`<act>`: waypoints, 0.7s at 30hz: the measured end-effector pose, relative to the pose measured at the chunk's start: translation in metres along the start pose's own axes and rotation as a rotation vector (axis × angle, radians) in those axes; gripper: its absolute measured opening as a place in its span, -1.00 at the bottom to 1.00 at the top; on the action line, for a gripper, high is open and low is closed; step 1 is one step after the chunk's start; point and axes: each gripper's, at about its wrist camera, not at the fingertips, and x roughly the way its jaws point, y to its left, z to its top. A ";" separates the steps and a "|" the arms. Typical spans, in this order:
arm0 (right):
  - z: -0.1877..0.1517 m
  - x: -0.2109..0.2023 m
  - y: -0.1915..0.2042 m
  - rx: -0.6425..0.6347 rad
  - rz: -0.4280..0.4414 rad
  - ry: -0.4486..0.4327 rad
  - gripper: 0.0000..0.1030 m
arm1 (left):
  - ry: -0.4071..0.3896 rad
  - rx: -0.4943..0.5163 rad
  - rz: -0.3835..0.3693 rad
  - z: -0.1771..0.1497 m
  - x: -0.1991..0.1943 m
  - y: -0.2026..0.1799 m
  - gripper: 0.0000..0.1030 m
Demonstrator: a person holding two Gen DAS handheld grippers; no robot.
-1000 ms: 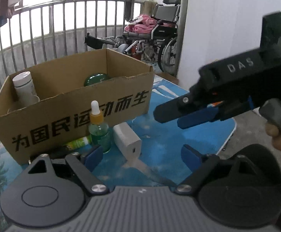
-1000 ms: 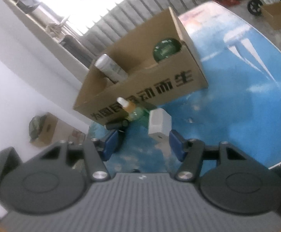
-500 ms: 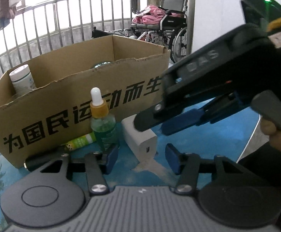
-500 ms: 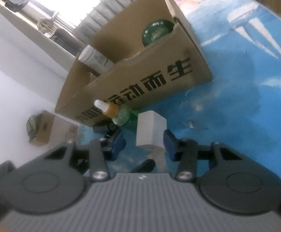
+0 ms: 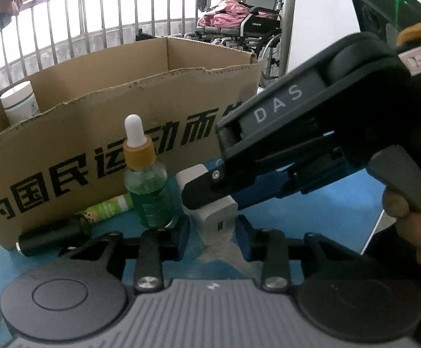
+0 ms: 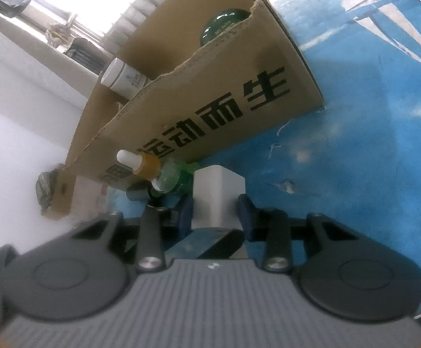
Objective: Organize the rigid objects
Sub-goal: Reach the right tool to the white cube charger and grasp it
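We tilt both grippers down at the white charger (image 6: 218,194): right gripper (image 6: 215,212) closing, pads flanking it, contact unclear. Left gripper (image 5: 212,239) closing narrowly around its near end, partly hidden behind the right one.

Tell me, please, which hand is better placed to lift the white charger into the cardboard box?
Probably right: the white charger sits squarely between the right gripper's closing fingers, while the left gripper only brackets its near end.

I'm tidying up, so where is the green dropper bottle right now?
The green dropper bottle stands upright on the blue table, outside the cardboard box at its front wall, just left of the white charger.
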 end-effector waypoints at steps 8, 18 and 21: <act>-0.001 0.010 0.012 -0.073 -0.052 0.021 -0.25 | -0.009 -0.006 0.003 -0.003 0.004 0.000 -0.35; -0.007 0.000 0.009 -0.054 -0.056 -0.003 -0.29 | -0.013 0.005 -0.007 0.000 -0.005 -0.006 -0.34; -0.010 -0.009 0.010 -0.053 -0.055 -0.019 -0.29 | -0.028 0.017 -0.009 0.002 -0.013 -0.011 -0.34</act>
